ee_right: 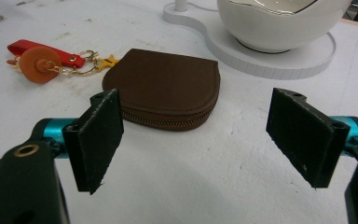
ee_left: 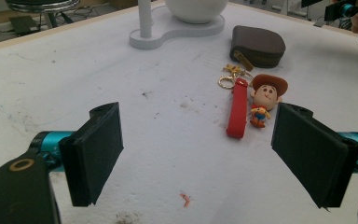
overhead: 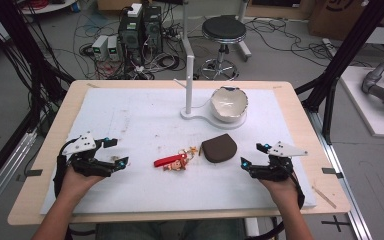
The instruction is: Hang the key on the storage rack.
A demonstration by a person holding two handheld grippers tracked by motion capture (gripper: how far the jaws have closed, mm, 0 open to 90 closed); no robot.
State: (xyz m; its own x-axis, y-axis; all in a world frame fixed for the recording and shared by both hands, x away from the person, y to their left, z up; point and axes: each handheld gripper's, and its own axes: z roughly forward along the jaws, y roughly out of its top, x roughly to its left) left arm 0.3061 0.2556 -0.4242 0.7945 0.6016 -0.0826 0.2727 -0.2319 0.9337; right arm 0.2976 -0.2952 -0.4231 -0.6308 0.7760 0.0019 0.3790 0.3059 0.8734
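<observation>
Room lies open across the left half of the white foam mat (overhead: 130, 115), which covers most of the wooden table (overhead: 50, 145) and leaves a bare rim of pale wood at each edge. The left gripper (overhead: 115, 152) rests near the mat's left edge toward the front, its jaws spread wide with nothing between them; in the left gripper view its flat black pads (ee_left: 98, 149) frame bare, lightly soiled foam. The right gripper (overhead: 252, 155) sits near the right edge at the front, jaws likewise parted and empty.

Between the two, around the middle of the mat, lie the keychain (overhead: 174, 161) and the coin pouch (overhead: 219, 148), just beside each other. The keychain has a flat red strap (ee_left: 237, 109), gold rings and a small rubbery cowboy figure (ee_left: 265, 95) with a brown hat. The coin pouch is brown leather, smooth, D-shaped, with a zip along its curved edge (ee_right: 168, 123); it lies directly ahead of the right gripper's jaws.

Toward the far edge, right of centre, a glossy white ceramic bowl (overhead: 228, 102) with a wavy rim sits on a white stand (overhead: 190, 75) with an upright post.
</observation>
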